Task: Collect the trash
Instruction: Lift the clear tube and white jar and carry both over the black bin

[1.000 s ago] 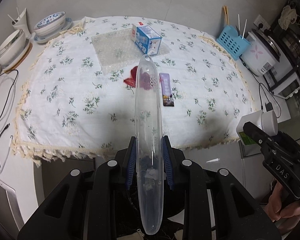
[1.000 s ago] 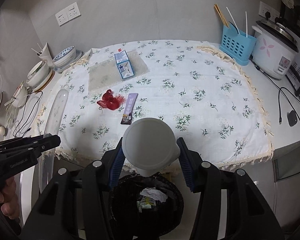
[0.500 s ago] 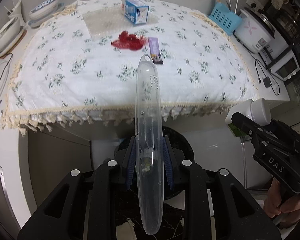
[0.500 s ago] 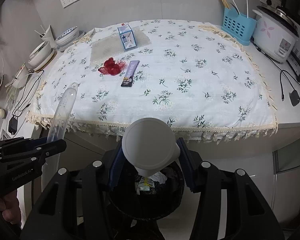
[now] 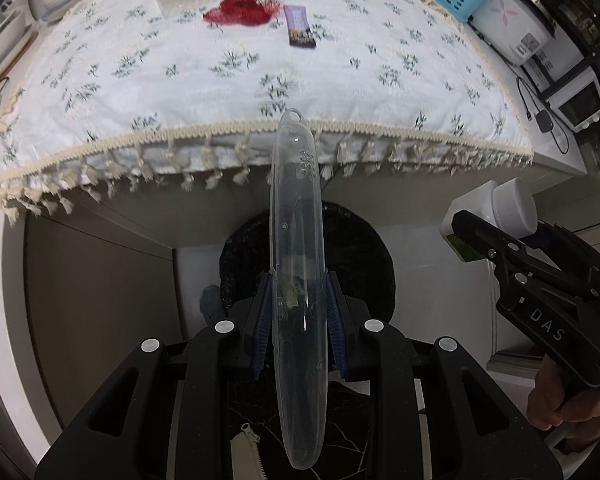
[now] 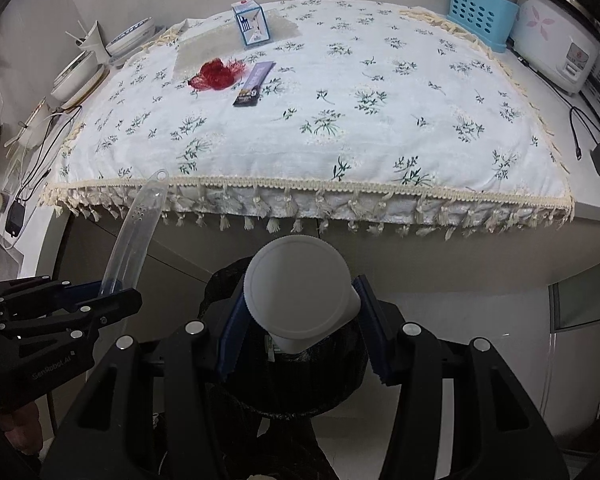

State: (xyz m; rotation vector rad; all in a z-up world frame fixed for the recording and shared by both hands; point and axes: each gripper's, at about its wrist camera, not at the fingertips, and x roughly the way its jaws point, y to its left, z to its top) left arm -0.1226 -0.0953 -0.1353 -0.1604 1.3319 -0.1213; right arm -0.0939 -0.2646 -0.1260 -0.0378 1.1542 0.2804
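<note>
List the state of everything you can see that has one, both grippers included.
left gripper: shut on the clear case
clear case: closed, held over the bin
right gripper: shut on the white bottle
white bottle: capped, held over the bin
bin: open, black liner, trash inside
milk carton: upright on the table
purple wrapper: lying flat

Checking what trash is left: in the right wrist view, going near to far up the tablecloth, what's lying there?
purple wrapper → red mesh scrap → blue and white carton

Clear long plastic case [image 5: 296, 280] upright, white bottle [image 6: 298, 300] above black-lined bin [image 5: 364, 256]
</note>
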